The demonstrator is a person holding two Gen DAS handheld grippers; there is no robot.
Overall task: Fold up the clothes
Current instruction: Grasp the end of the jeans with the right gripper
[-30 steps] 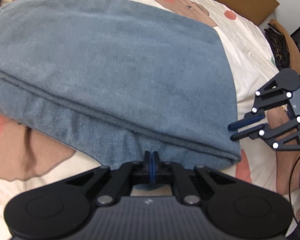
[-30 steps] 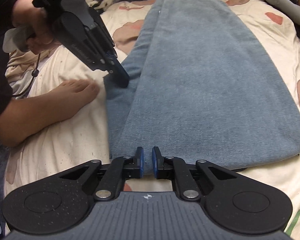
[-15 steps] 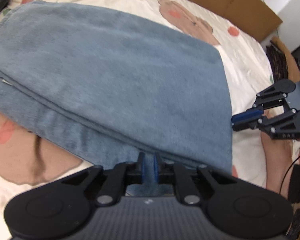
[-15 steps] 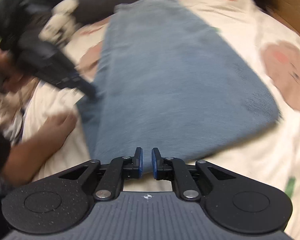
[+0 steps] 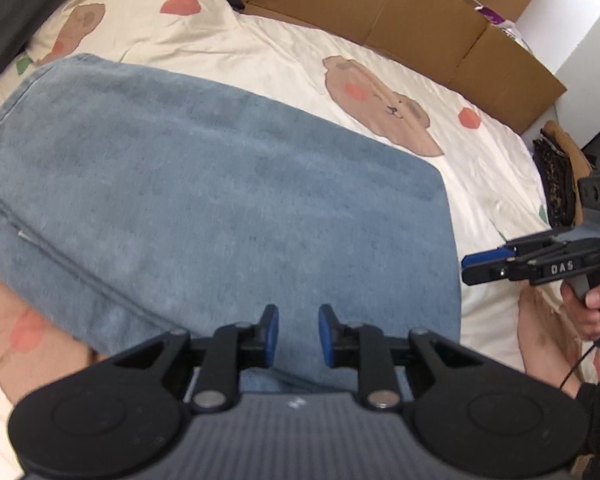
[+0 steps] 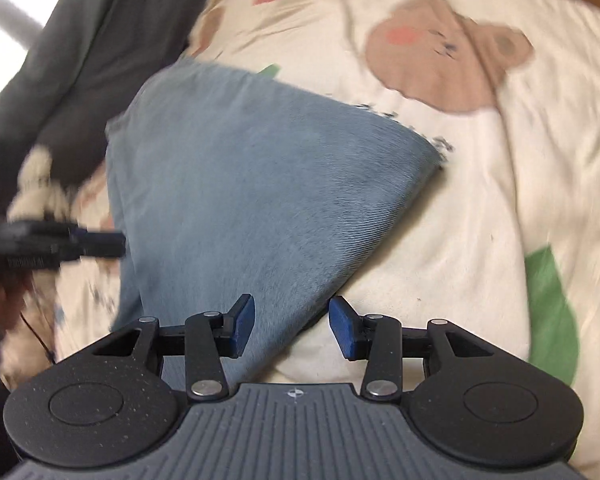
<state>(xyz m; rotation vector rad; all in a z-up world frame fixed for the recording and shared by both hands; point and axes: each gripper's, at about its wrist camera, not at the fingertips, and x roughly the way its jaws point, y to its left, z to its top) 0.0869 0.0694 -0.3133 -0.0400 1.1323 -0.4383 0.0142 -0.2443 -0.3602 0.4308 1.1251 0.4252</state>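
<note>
Folded blue jeans [image 5: 204, 208] lie flat on a cream bed sheet [image 5: 284, 60] printed with bears. In the left wrist view my left gripper [image 5: 294, 334] is open just above the jeans' near edge, holding nothing. My right gripper [image 5: 482, 270] shows side-on off the jeans' right edge, held by a hand [image 5: 592, 308]. In the right wrist view the right gripper [image 6: 293, 326] is wide open over the near corner of the jeans [image 6: 240, 184], with nothing gripped. The left gripper [image 6: 100, 244] is a blur at the jeans' left edge.
Flattened cardboard boxes [image 5: 380, 12] line the far side of the bed. A dark grey cloth [image 6: 80, 60] lies past the jeans. A bare foot [image 5: 540, 340] rests on the sheet at the right, with a dark patterned cloth [image 5: 556, 184] beyond it.
Both grippers have opened. The left one let go of the jeans' edge and drew back. The right view has swung to the right, toward the jeans' corner.
</note>
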